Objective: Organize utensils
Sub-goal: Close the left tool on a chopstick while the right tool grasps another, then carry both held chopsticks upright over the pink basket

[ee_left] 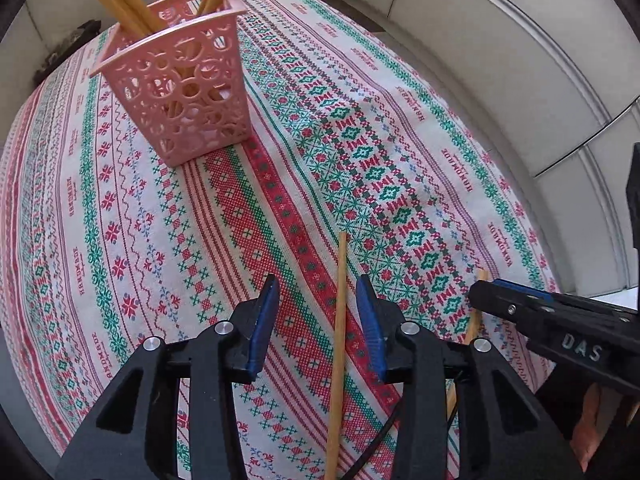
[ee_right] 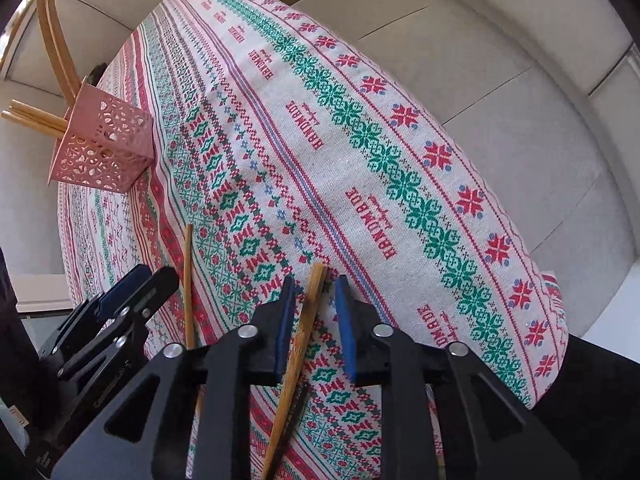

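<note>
Straddling thin bamboo chopsticks on cloth-covered counter (ee_left: 120, 240) | left gripper (ee_left: 318, 320) released, stick (ee_left: 340, 320) off-centre | right gripper (ee_right: 314, 320) released, stick (ee_right: 304, 328) slanted | risk: closing rolls sticks, bunches cloth, missing pink perforated plastic holder (ee_left: 180, 92)

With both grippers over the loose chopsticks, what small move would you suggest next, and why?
Probably close both. The left gripper is open with one chopstick lying between its fingers, and the right gripper is open around the other chopstick. Both chopsticks rest on the tablecloth, outside the pink holder.

Left gripper (ee_left: 318, 312): jaws apart, angled down. Right gripper (ee_right: 314, 322): jaws apart, alongside, angled down.
</note>
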Demonstrator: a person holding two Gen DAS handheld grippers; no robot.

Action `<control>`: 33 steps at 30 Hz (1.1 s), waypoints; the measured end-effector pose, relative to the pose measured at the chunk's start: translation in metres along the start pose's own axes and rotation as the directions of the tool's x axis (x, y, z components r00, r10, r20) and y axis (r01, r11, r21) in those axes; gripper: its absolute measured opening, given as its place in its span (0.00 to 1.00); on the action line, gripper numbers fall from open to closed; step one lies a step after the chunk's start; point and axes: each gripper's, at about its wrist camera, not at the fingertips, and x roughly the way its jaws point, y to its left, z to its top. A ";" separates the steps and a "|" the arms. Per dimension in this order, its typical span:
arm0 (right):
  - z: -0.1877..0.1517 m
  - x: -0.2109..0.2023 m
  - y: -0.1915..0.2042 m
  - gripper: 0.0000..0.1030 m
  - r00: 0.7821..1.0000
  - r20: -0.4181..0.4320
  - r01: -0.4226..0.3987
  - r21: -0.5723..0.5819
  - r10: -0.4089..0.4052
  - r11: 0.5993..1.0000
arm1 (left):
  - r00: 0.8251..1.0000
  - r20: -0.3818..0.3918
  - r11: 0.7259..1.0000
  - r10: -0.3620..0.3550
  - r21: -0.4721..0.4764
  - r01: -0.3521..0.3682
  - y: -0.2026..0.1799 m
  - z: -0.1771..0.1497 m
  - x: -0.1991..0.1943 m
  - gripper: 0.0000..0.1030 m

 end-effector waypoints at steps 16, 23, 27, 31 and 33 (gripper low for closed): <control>-0.007 -0.002 0.001 0.43 0.999 0.034 -0.009 0.013 0.008 1.000 | 0.984 0.116 0.986 0.137 0.081 -0.147 -0.015 -0.011 -0.004 0.03; -0.008 0.008 0.034 0.36 0.985 0.082 0.157 -0.053 -0.153 0.986 | 0.966 0.218 0.990 0.139 -0.068 -0.127 0.032 -0.034 -0.060 0.03; -0.010 0.011 0.039 0.11 0.981 0.115 0.165 -0.065 -0.157 0.984 | 0.938 0.320 0.983 0.131 -0.167 -0.080 0.053 -0.043 -0.096 0.04; -0.016 -0.007 0.040 0.09 0.983 0.175 0.061 -0.072 -0.048 0.995 | 0.880 0.455 0.976 0.134 -0.212 -0.039 0.060 -0.044 -0.132 0.04; -0.021 -0.023 0.047 0.08 0.972 0.235 0.036 -0.105 -0.010 0.994 | 0.843 0.518 0.974 0.147 -0.225 -0.032 0.065 -0.045 -0.147 0.04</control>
